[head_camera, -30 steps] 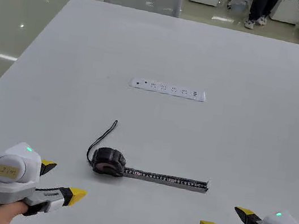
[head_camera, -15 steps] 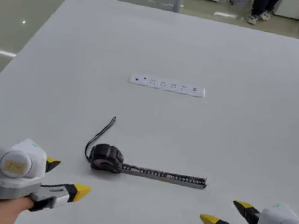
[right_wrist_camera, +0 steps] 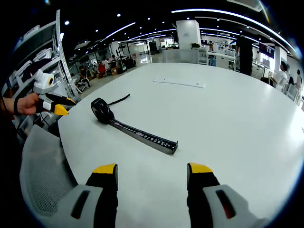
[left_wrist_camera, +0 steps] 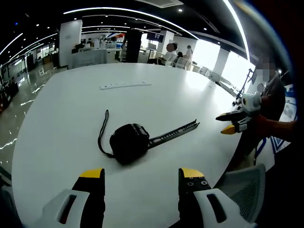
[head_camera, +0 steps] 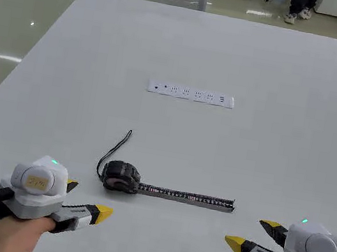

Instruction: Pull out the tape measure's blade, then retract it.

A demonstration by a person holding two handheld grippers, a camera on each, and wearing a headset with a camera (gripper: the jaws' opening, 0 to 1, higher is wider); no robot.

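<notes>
tape measure (head_camera: pixel 122 177) lies on table (head_camera: pixel 281 151), blade (head_camera: pixel 185 197) out; left gripper (head_camera: pixel 88 197) and right gripper (head_camera: pixel 249 233) hover nearby, jaws open.

Head view down over table (head_camera: pixel 282 67); gripper views low, opposite sides of tape measure (head_camera: pixel 122 177).

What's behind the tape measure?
Its black wrist strap trails behind the tape measure; farther back lies a white power strip on the table. The table under the case is covered.

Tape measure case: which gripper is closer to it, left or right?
Left. The left gripper hangs open just short of the case, on the person's side. The right gripper is open beyond the tip of the extended blade.
</notes>
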